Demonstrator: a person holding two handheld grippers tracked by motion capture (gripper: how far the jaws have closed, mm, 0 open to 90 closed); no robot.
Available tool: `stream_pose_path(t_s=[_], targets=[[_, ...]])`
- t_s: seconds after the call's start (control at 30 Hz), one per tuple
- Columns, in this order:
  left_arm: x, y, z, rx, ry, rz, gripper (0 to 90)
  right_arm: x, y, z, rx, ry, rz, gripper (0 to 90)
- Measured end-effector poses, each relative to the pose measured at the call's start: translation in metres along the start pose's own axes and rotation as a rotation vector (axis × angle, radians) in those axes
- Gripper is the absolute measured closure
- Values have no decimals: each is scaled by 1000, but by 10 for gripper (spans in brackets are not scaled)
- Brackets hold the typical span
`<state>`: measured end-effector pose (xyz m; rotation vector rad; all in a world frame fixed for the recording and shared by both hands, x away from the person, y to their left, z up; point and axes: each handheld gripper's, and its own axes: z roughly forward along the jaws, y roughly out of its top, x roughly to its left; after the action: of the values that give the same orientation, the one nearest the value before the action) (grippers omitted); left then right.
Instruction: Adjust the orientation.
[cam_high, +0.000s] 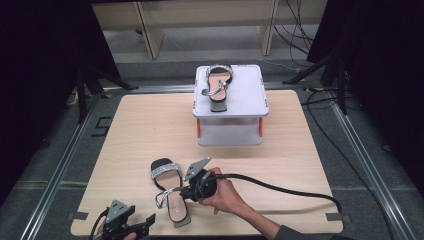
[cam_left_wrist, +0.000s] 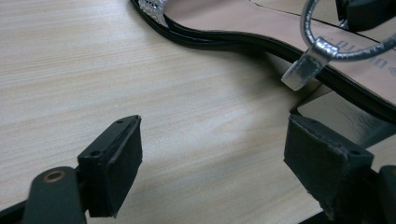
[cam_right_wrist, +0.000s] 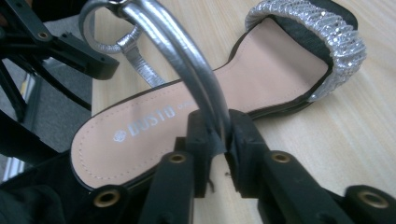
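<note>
Down at the near-left corner of the wooden table (cam_high: 135, 125): left gripper (cam_high: 131, 227), jaws spread wide with nothing between them, just bare wood grain under the pads in the left gripper view. Not touching the shoe, only parked near its heel end.

Right next to that, near the front edge and a bit left of centre: the sandal (cam_high: 170, 192), lying flat on its sole, sparkly toe band (cam_right_wrist: 322, 32) pointing away towards the back, black block heel closest to the table edge. Tan insole with a silver logo, readable in the right gripper view. Silver ankle strap (cam_right_wrist: 187, 60) arching up over the heel part.

Then the right gripper (cam_high: 181, 192), held in a hand (cam_high: 227, 195) coming in from the bottom right, cable trailing off to the right. Jaws clamped tight on that silver ankle strap, pinched between the two black pads right above the insole. Pretty clear in the right gripper view, strap squeezed flat where the pads meet.

Further back, roughly centre-right: a white stand (cam_high: 250, 95) on short legs with orange bits, sitting on the far half of the table. On top of it, towards its left side, the matching second sandal (cam_high: 218, 85), toe band at the back, heel towards the front, well apart from the one being held.
</note>
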<state>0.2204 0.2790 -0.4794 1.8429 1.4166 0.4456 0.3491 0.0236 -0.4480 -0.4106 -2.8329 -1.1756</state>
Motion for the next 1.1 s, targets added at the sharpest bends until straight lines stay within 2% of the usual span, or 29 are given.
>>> stream_pose_path(t_s=[0.13,0.2,0.27,0.33,0.43,0.47,0.53,0.57,0.6,0.7,0.73,0.87,1.07,1.1], targets=[[0,0,-1,17,1,3,189,-1,1,-2,-2,10,-8,822],[1,0,-1,-2,-6,2,190,-1,1,-6,14,-18,-33,824],[1,0,-1,4,-3,-1,190,-3,0,-14,38,-42,-58,826],[1,0,-2,17,0,3,189,-4,0,-24,48,-45,-66,826],[1,0,0,-2,-5,-3,189,-6,-5,-39,46,-63,-70,827],[0,0,-2,9,-3,2,190,-7,-9,-45,59,-66,-70,828],[0,0,-2,3,-4,1,190,-13,-18,-55,57,-84,-55,830],[2,0,-1,6,5,23,190,-17,-23,-60,54,-88,-39,830],[0,0,-1,0,-3,1,190,-20,-29,-67,54,-97,-22,831],[1,0,-2,10,-1,7,190,-31,-44,-87,42,-109,20,832],[2,1,-1,2,2,-5,190,-34,-49,-94,38,-124,30,833],[3,0,-1,2,5,-6,190,-44,-63,-118,16,-176,64,835],[1,0,0,-5,-6,-2,190,-50,-82,-130,27,-207,108,835],[1,0,0,-2,-5,0,190,-51,-84,-130,41,-218,87,835]])
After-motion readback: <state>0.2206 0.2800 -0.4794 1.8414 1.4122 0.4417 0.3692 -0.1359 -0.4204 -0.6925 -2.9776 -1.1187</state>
